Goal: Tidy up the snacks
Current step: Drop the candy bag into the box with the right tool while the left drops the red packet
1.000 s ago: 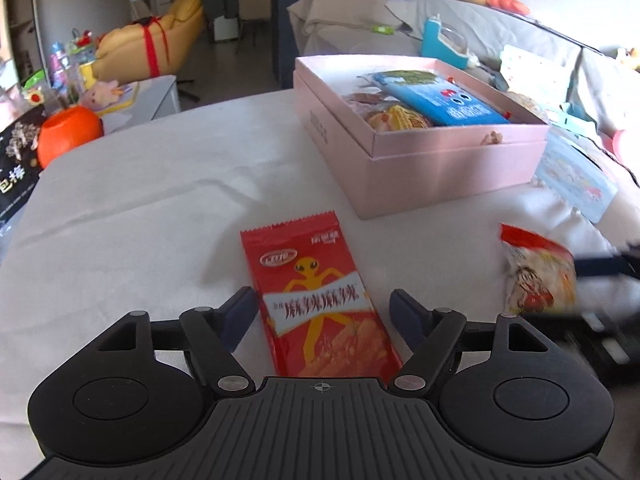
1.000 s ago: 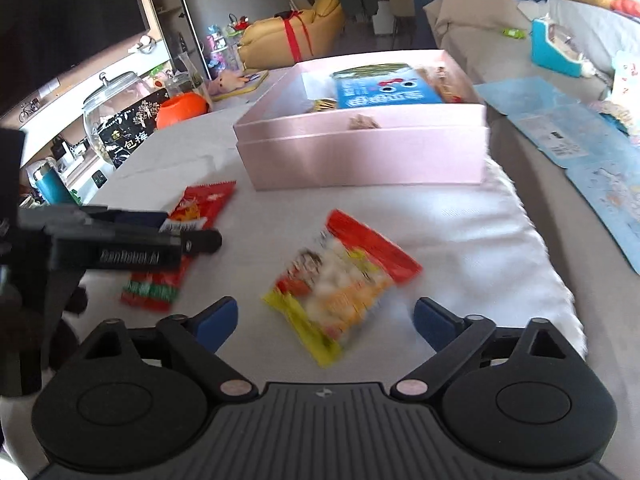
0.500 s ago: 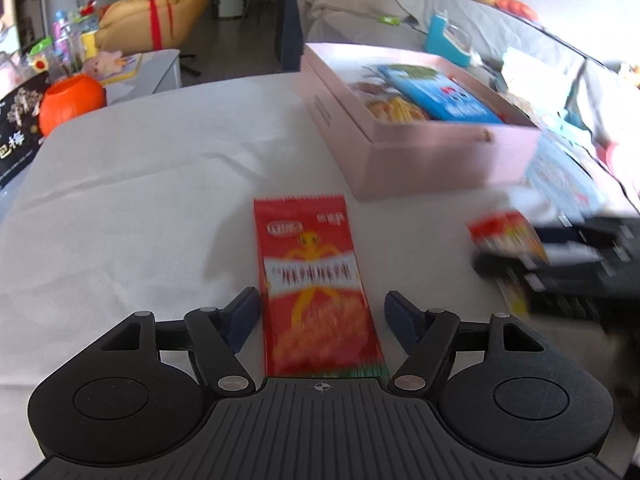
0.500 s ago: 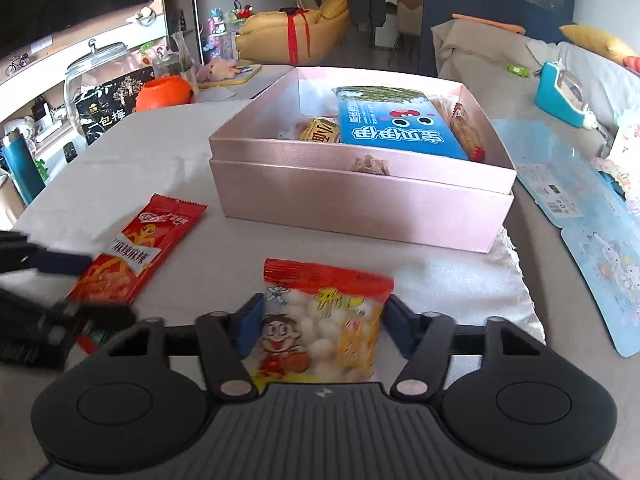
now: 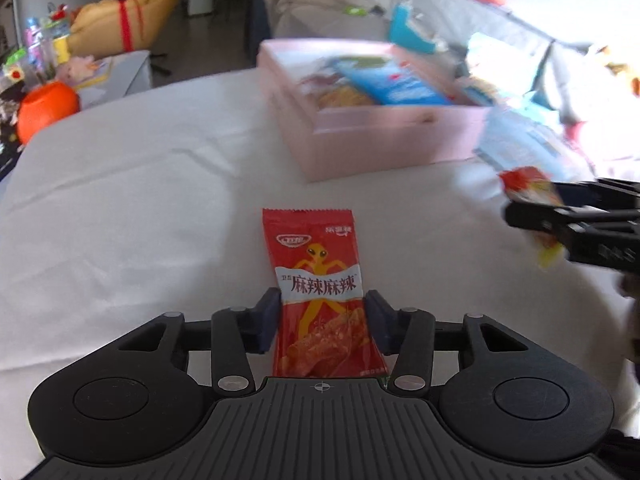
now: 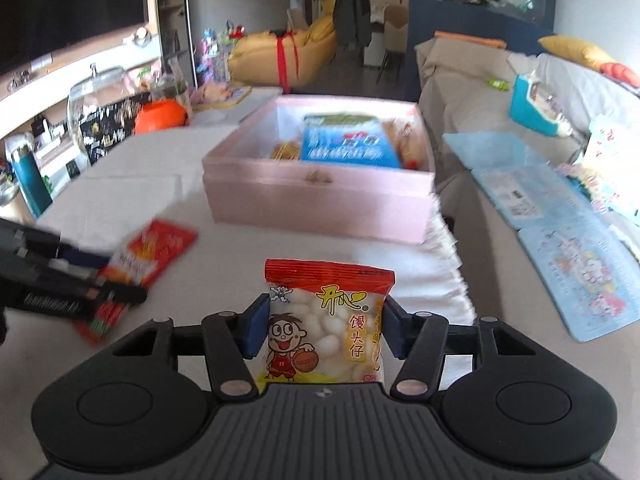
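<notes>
White cloth [image 5: 120, 200] covers table bearing pink box [image 6: 320, 196]; yellow sofa [image 6: 276, 54] beyond.

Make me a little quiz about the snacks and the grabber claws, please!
1. True or false: the pink box has its lid on.
2. What sits between the left gripper pads: A) the red spicy strip packet, B) a blue packet, C) nothing?
3. Fill in: the right gripper is shut on the ____ packet with a cartoon child holding a basketball.

Key:
1. False; the box is open, with a blue packet and other snacks inside.
2. A; the jaws are closing and already touch the packet.
3. White puff-ball snack.
</notes>
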